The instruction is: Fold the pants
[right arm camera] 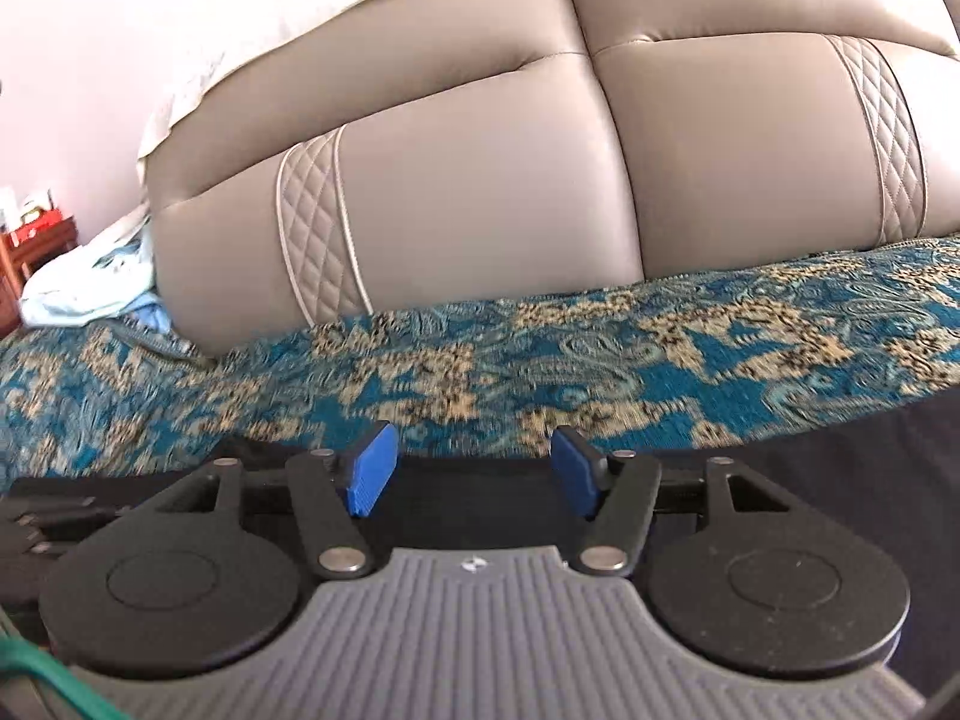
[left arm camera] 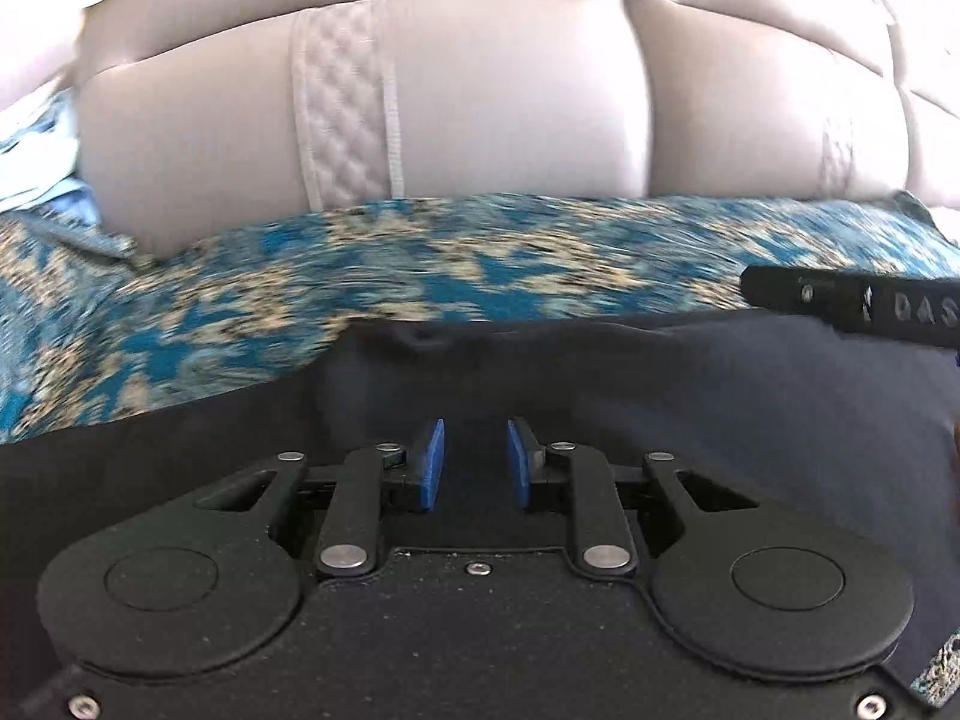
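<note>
Far left in the right wrist view, a red box (right arm camera: pixel 37 228) sat on wooden furniture, then crumpled pale blue cloth (right arm camera: pixel 90 294) against the grey padded headboard (right arm camera: pixel 480 192). The teal patterned bedspread (right arm camera: pixel 480 360) ran across. Dark pants (left arm camera: pixel 720 396) lay on it under both tools. Left gripper (left arm camera: pixel 475 461) jaws were narrowly apart, nothing clearly pinched; right gripper (right arm camera: pixel 474 468) gaped wide, empty.
</note>
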A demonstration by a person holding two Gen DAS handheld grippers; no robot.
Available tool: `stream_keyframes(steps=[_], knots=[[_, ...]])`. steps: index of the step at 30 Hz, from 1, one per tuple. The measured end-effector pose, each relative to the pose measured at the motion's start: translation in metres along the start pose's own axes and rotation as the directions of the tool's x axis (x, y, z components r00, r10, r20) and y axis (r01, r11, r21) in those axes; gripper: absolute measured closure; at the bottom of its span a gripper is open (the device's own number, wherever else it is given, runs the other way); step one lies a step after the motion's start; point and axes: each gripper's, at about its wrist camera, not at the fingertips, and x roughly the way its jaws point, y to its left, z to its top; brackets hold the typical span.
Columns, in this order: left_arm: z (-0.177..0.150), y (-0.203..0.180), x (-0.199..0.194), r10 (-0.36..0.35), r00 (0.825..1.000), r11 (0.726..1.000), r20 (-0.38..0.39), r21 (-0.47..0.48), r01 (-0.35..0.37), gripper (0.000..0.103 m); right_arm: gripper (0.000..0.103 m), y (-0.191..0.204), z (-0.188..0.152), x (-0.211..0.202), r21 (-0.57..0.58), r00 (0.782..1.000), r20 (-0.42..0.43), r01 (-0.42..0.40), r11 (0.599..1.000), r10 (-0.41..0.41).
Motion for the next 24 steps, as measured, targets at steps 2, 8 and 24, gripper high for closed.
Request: stream_keyframes(steps=[2,8,24], knots=[[0.003,-0.007,0.011,-0.008,1.000,1.000,-0.008,-0.007,0.008,0.081,0.031,0.000,-0.006,-0.008,-0.034,1.000,-0.006,0.004,0.999,-0.005],[0.018,0.001,0.037,0.055,0.998,0.994,0.011,-0.096,-0.053,0.079,0.031,-0.036,-0.014,-0.025,0.018,0.998,-0.061,0.009,1.000,-0.008],[0.030,0.000,0.065,0.166,0.986,0.984,0.030,-0.068,-0.164,0.078,0.031,-0.263,0.000,-0.114,0.357,0.877,-0.081,0.470,0.807,-0.475]])
